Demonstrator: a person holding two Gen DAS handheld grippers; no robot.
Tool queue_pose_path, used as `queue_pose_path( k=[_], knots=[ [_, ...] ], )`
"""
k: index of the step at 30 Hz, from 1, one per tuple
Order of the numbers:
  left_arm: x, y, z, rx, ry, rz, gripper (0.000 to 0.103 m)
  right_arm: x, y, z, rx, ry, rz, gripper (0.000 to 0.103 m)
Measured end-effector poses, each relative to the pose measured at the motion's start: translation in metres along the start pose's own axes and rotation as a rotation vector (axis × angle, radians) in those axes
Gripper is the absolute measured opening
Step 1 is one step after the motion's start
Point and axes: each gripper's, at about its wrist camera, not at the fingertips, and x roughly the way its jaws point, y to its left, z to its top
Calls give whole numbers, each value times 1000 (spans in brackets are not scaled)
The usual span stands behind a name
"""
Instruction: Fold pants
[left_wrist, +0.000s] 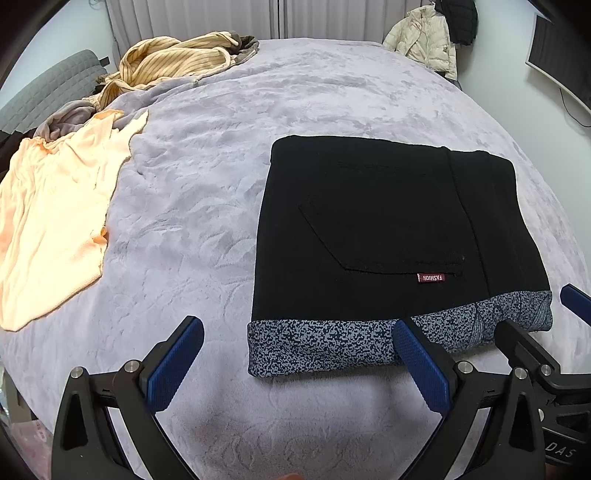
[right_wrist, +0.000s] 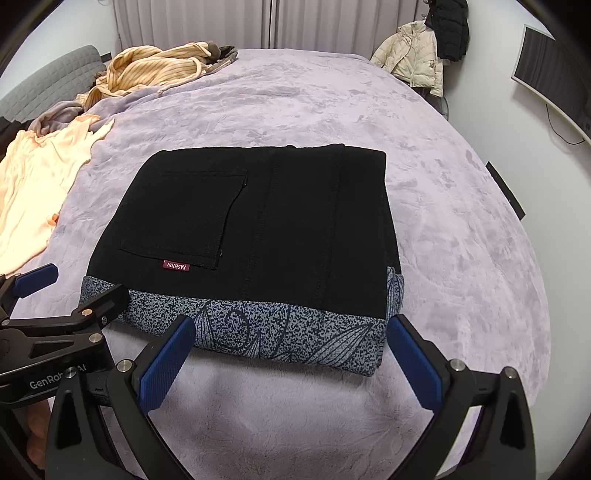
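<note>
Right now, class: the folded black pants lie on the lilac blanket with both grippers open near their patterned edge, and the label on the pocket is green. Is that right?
Not quite. The label on the pocket of the folded black pants is dark red, as the right wrist view shows. The rest stands: the pants lie on the lilac blanket, and the left gripper and right gripper are open near the patterned edge.

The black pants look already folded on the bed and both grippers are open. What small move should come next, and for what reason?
Probably draw both grippers back, or at most press the near edge flat. The pants lie as a compact rectangle on the blanket, patterned lining band showing along the near side. The left gripper and right gripper are open and hold nothing.
</note>
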Motion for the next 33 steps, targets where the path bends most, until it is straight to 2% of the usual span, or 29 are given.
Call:
queue_pose_path(
  k=[15, 20, 25, 30, 33],
  knots=[
    [1, -4, 0, 9, 3, 3, 103, 1, -2, 1, -1, 4, 3, 103],
    [-1, -7, 0, 21, -19, 13, 103, 2, -5, 1, 3, -5, 7, 103],
    [0, -9, 1, 21, -8, -7, 103, 2, -13, 3, 3, -9, 9, 103],
    [-1, -13, 2, 29, -31, 20, 103, -1, -15, 3, 5, -19, 13, 103],
    [1, -12, 3, 17, -17, -1, 103, -3, -18, 3, 11, -25, 17, 103]
  ],
)
